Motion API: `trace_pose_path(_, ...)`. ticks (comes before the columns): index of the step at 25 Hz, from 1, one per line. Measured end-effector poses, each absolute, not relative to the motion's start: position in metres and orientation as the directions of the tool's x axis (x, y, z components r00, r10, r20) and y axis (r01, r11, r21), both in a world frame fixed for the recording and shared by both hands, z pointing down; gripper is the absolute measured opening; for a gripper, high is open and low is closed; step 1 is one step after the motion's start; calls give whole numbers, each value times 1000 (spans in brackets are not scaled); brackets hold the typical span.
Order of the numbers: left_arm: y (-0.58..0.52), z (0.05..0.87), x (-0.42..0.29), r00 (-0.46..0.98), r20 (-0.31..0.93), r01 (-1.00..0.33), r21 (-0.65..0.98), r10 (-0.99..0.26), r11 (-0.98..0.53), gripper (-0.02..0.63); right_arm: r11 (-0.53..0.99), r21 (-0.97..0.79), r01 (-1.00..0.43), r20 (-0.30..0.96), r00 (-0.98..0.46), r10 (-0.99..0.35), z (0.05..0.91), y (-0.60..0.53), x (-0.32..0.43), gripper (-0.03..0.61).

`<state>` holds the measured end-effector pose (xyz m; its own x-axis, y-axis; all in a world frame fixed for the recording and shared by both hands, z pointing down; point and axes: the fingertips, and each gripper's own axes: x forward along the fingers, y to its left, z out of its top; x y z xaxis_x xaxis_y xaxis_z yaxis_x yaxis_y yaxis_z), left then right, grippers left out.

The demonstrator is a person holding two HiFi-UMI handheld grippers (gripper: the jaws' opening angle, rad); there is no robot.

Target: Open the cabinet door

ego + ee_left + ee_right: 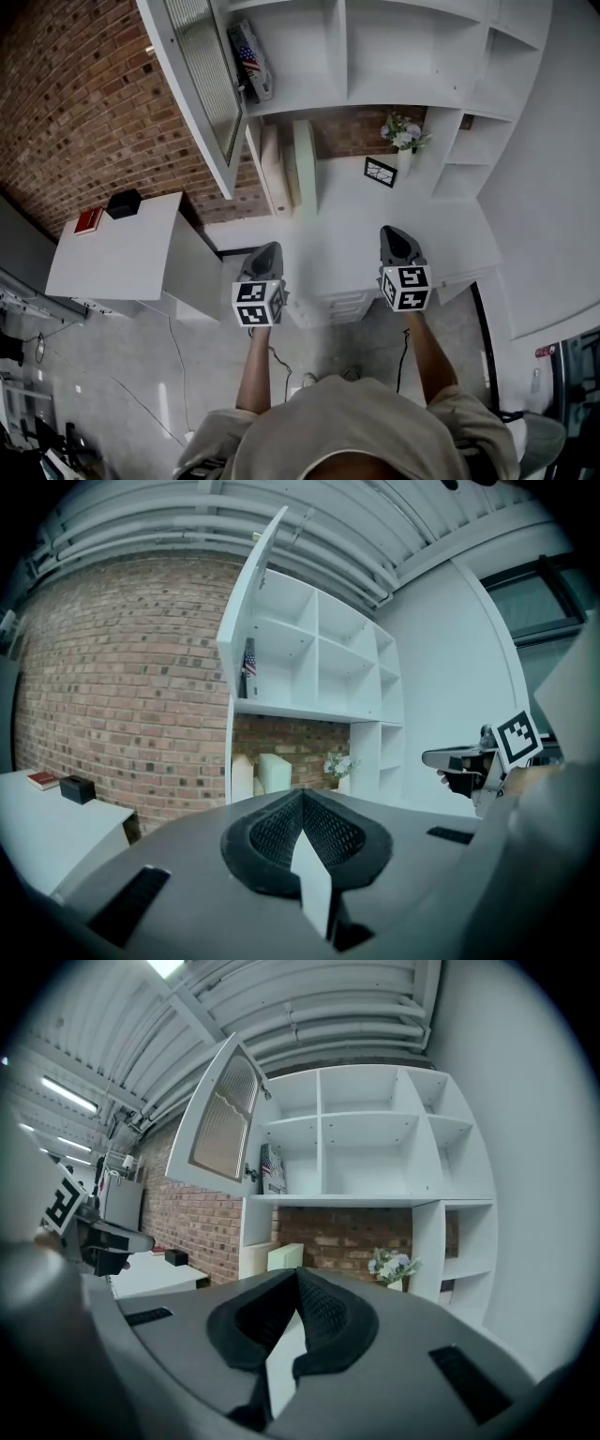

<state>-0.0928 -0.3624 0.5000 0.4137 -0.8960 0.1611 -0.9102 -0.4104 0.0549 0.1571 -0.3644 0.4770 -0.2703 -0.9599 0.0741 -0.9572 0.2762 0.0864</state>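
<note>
The white cabinet door with a ribbed glass panel stands swung wide open at the upper left of the white shelf unit. It also shows in the left gripper view, door, and in the right gripper view, door. My left gripper and right gripper hover side by side over the desk, well short of the door and touching nothing. The jaws of the left gripper and of the right gripper meet at the tips with nothing between them.
A flag-printed item sits in the opened compartment. On the desk stand white boards, a small framed picture and a flower vase. A white side table at left carries a red book and a black box.
</note>
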Motion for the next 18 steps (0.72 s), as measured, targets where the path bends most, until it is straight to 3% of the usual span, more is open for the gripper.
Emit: trace_pose_path(18, -367, 509, -96, 392, 156, -920, 74, -907, -385, 26, 294, 114, -949, 71, -287, -955, 485, -362, 151, 12)
